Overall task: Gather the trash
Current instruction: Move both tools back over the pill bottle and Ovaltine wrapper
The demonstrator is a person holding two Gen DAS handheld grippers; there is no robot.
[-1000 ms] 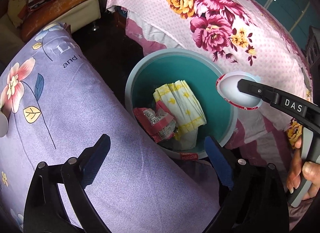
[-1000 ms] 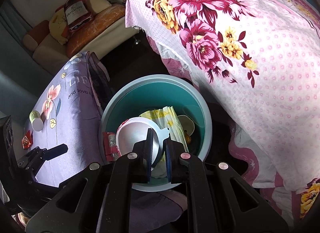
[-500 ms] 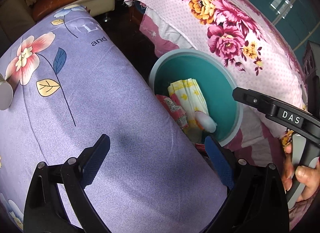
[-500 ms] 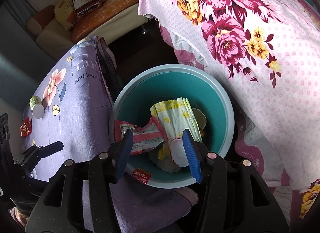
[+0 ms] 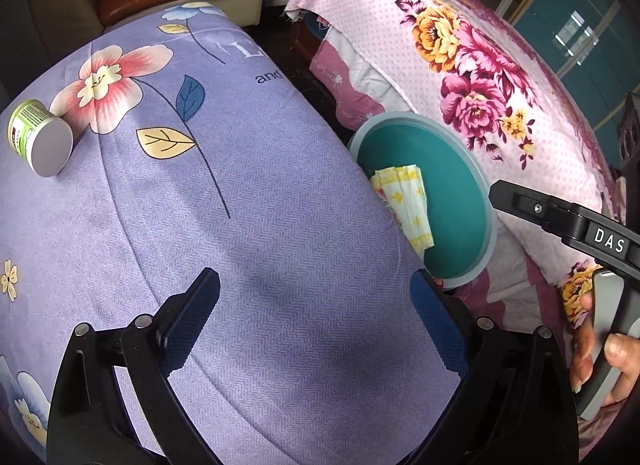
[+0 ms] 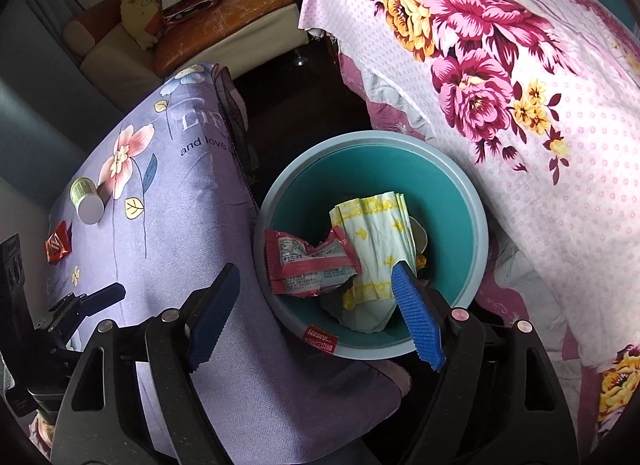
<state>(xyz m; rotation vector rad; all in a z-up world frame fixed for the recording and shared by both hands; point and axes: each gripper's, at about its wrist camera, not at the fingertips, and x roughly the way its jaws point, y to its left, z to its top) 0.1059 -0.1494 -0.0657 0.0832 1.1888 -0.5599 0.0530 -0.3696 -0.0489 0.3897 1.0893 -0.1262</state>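
A round teal plastic bin (image 6: 472,225) with a paler grey-blue rim stands on the dark floor between a counter (image 6: 168,225) draped in lilac herringbone-weave cloth printed with flowers and a bed (image 6: 560,145) under a pink dotted sheet with large magenta and yellow roses. Inside the bin lie a crumpled red-and-white foil snack wrapper (image 6: 308,265), glossy and creased, and a folded soft white pad with yellow print (image 6: 376,237); a small red label sticks to the bin's near rim. The right claw (image 6: 316,305) hangs over the bin's near edge, its ribbed blue pads spreading apart with nothing pressed between them, one pad over the cloth and the other over the bin. The left claw (image 5: 316,321) is above the lilac cloth with its dark blue pads wide apart and empty. On the counter, well apart from the bin, a short green-labelled cylindrical tub (image 5: 40,141) lies on its side showing a flat grey base, and a small crinkled red wrapper (image 6: 58,247) rests near the far edge. A hand (image 5: 600,349) grips the right claw's grey handle.
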